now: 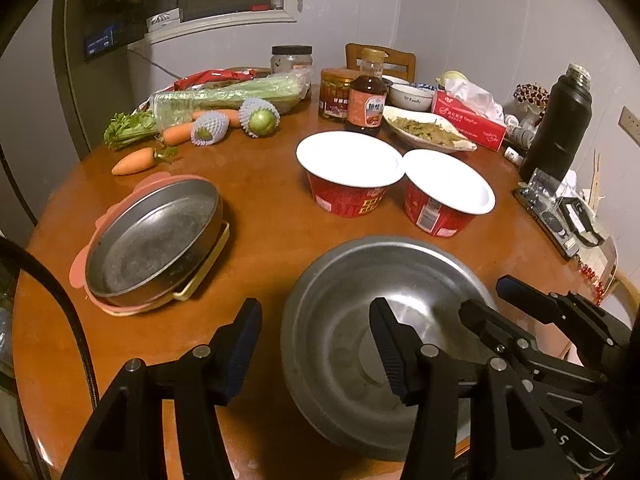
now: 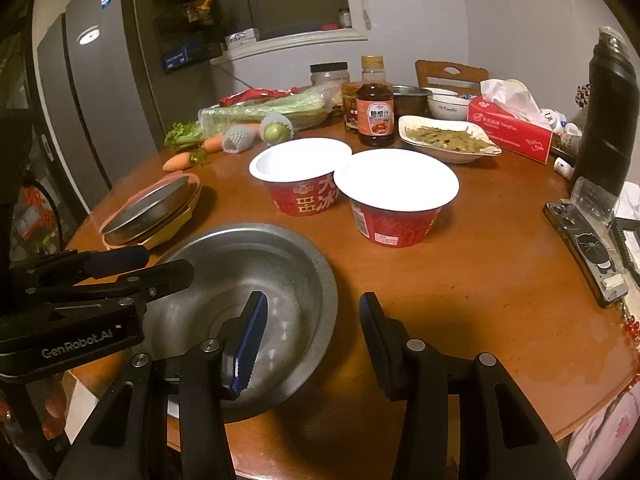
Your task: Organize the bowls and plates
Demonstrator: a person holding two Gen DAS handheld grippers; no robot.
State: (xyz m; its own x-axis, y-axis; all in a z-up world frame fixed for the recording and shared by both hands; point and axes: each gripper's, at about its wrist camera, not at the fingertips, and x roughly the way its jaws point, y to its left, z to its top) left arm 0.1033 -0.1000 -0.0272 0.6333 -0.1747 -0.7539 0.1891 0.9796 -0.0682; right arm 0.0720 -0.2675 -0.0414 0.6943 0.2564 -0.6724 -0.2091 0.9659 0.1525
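1. We hold both grippers over the near edge of the round worktop (image 1: 260, 216), at about 6 o'clock as the left wrist view shows it.
2. The steel bowl (image 1: 344, 280) rests upright on the worktop at 6 o'clock, under both grippers.
3. Left gripper (image 1: 316, 308): the jaws are released. They straddle the bowl's 9 o'clock rim, one finger inside and one outside, and neither pad presses on the metal.
4. Right gripper (image 2: 313, 298): the jaws are released. They straddle the bowl's 3 o'clock rim in the same manner, with clear gaps on both sides of the rim.
5. Two red paper bowls stand upright near the centre of the worktop, at 12 o'clock from the steel bowl. The left one (image 1: 348, 196) and the right one (image 1: 444, 208) touch at their white rims.
6. A steel pan (image 1: 152, 240) lies tilted at 9 o'clock on a pink plate (image 1: 80, 272); a yellow piece shows beneath its near edge.
7. A white dish (image 1: 428, 132) holding greens sits at 1 o'clock, just behind the paper bowls.
8. A white bowl (image 1: 410, 98) stands behind that dish, beside a sauce bottle (image 1: 366, 100).
9. Carrots (image 1: 134, 162) and celery (image 1: 224, 96) lie at 11 o'clock.
10. A tissue box (image 1: 468, 120) and a black flask (image 1: 560, 128) stand at 2 o'clock.
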